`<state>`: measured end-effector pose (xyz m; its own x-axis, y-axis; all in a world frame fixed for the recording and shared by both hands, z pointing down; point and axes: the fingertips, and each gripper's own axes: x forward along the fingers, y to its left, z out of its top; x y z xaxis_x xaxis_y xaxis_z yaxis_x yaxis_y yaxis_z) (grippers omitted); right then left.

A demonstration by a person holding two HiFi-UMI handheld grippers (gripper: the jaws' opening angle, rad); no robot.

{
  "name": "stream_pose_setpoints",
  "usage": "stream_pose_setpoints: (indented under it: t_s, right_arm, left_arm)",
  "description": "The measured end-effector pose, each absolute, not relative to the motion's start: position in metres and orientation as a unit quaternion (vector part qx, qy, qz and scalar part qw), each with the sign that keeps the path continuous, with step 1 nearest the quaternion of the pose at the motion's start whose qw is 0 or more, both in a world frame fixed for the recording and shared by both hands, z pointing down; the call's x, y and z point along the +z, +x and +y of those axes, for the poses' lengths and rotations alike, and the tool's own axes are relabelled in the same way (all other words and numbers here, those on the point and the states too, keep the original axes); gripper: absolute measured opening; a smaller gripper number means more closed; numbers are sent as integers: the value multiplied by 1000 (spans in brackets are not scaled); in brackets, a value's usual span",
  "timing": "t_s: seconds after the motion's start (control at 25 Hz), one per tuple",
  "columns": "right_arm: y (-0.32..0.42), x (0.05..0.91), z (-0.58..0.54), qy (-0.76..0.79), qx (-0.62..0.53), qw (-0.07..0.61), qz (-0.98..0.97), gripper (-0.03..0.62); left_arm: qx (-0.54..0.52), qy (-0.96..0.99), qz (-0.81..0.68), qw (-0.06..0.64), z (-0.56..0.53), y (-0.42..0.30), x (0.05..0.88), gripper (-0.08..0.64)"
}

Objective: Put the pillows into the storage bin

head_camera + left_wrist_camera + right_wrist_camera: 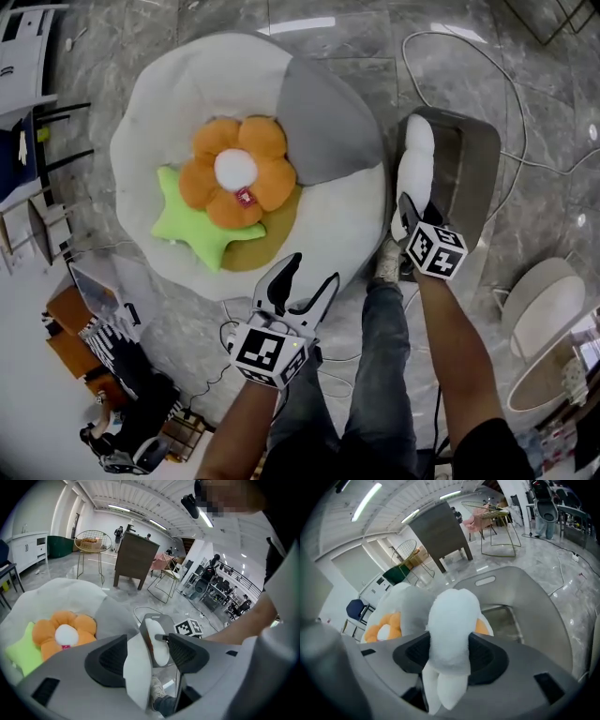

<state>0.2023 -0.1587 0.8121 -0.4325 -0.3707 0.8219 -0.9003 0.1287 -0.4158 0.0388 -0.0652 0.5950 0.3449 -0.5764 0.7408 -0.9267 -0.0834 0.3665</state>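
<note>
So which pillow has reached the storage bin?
The white pillow, between the right gripper's jaws over the grey bin; the orange flower and green star lie on the beanbag.

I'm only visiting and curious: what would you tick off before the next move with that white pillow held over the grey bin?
1. Grip on the white pillow: ok, the right gripper pinches it between both pads.
2. Pillow over the storage bin: ok, it hangs above the opening.
3. Room inside the bin: cannot tell, the pillow hides part of the inside.
4. Left gripper free: ok, jaws apart, nothing gripped.
5. Other pillows stowed: not ok, the orange flower pillow and green star pillow lie on the beanbag.
</note>
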Motion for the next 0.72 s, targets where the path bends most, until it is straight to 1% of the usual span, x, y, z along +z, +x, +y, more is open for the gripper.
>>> stream_pose_setpoints:
  t_s: [0.08,0.2,0.4,0.72]
  right_arm:
    - [197,823,-149,431,463,317,-707,258]
    - [194,824,-145,410,436,349,-721,282]
    - [195,807,-144,418,420,350,-725,310]
    - [186,748,-148,428,371,336,-752,311]
  left_arm:
    - [209,702,-532,425,-59,38,599,295]
    - [207,703,-531,426,-54,37,600,295]
    - [196,702,-538,423,-50,29,596,295]
    - [171,718,-543,400,-55,20,572,295]
